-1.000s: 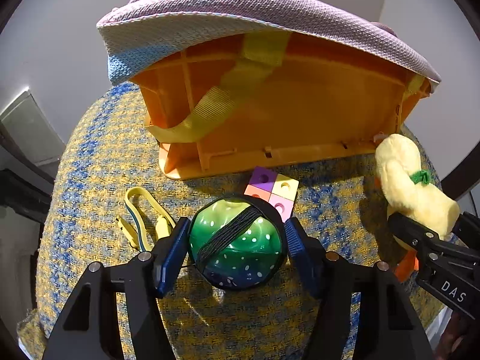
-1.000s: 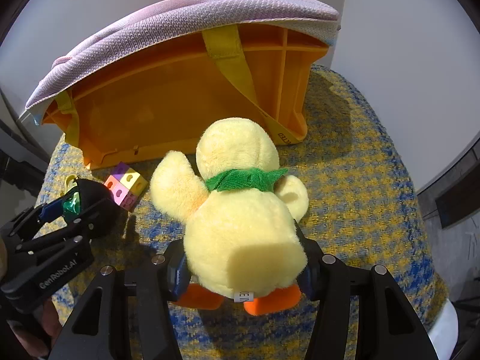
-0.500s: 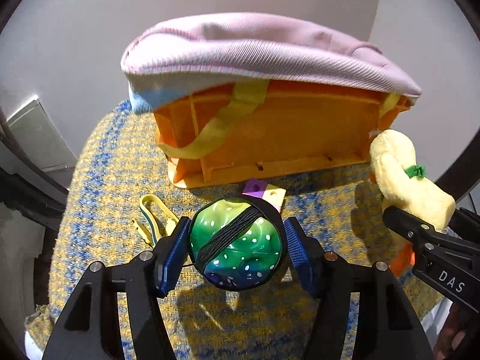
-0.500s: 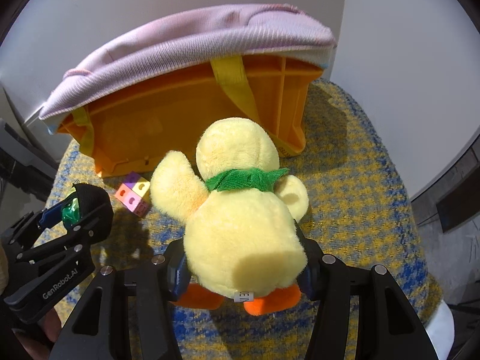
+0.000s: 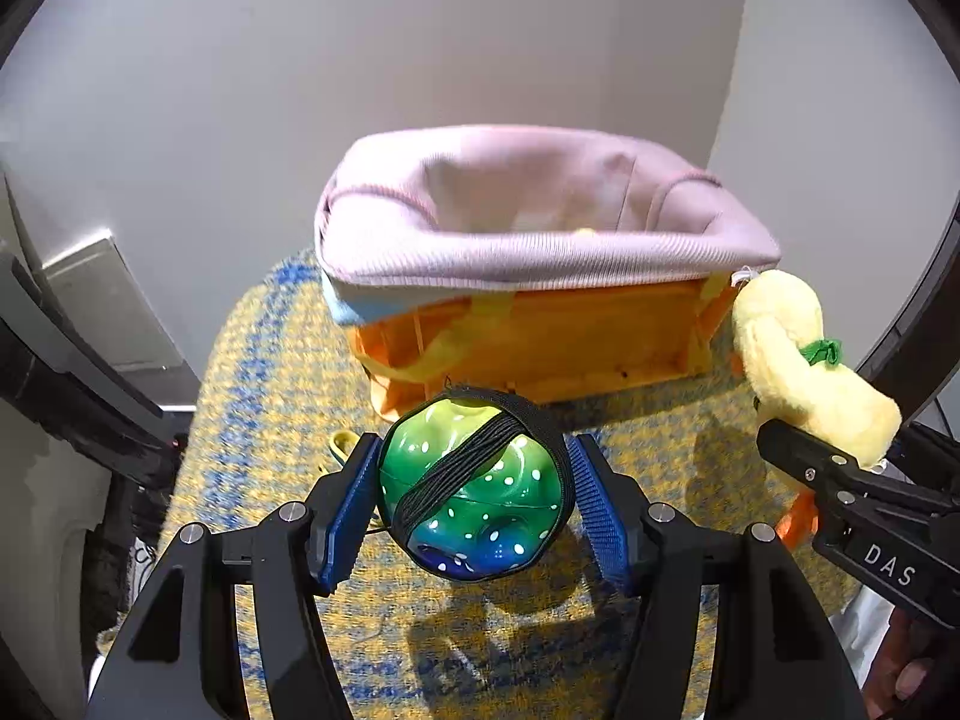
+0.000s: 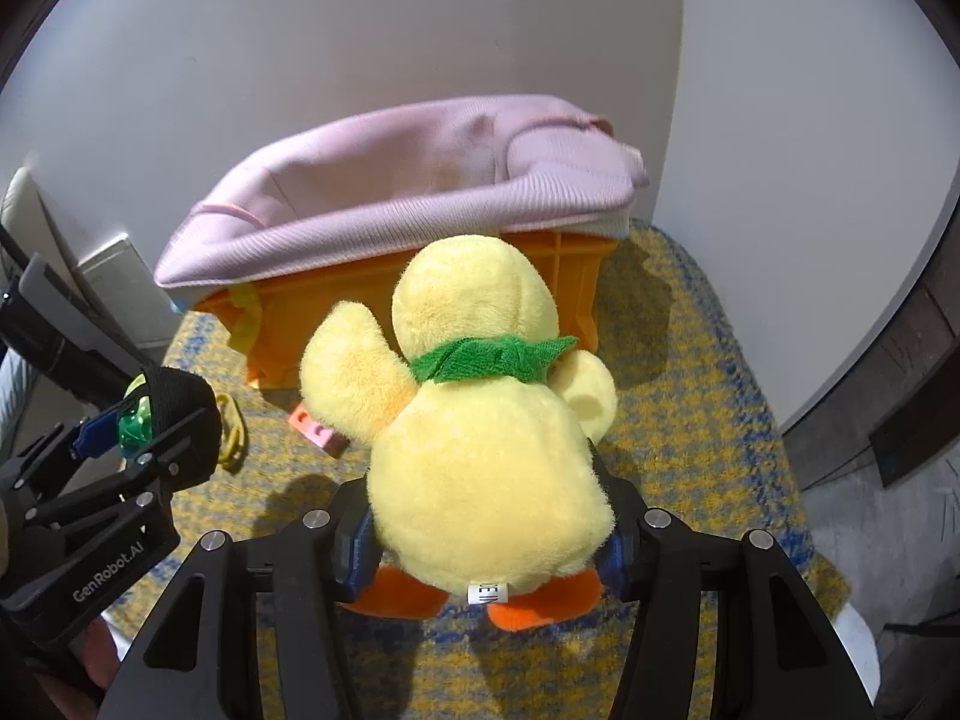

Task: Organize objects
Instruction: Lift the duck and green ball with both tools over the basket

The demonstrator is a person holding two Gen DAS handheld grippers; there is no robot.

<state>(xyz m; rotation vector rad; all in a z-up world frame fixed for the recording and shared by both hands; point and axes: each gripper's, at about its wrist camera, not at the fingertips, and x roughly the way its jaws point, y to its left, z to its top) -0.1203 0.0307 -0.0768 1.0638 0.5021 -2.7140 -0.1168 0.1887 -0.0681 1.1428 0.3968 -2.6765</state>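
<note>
The left gripper pinches a green ball on the near left, above the cloth. The right gripper clamps a yellow duck just to its right. The pink-lined orange bin stands beyond both.

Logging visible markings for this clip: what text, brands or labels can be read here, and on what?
"DAS": white letters on the right tool body, seen from the left wrist view.
"GenRobot.AI": on the left tool body, seen from the right wrist view.
White tag under the plush duck: printed letters, partly hidden, not readable.
</note>
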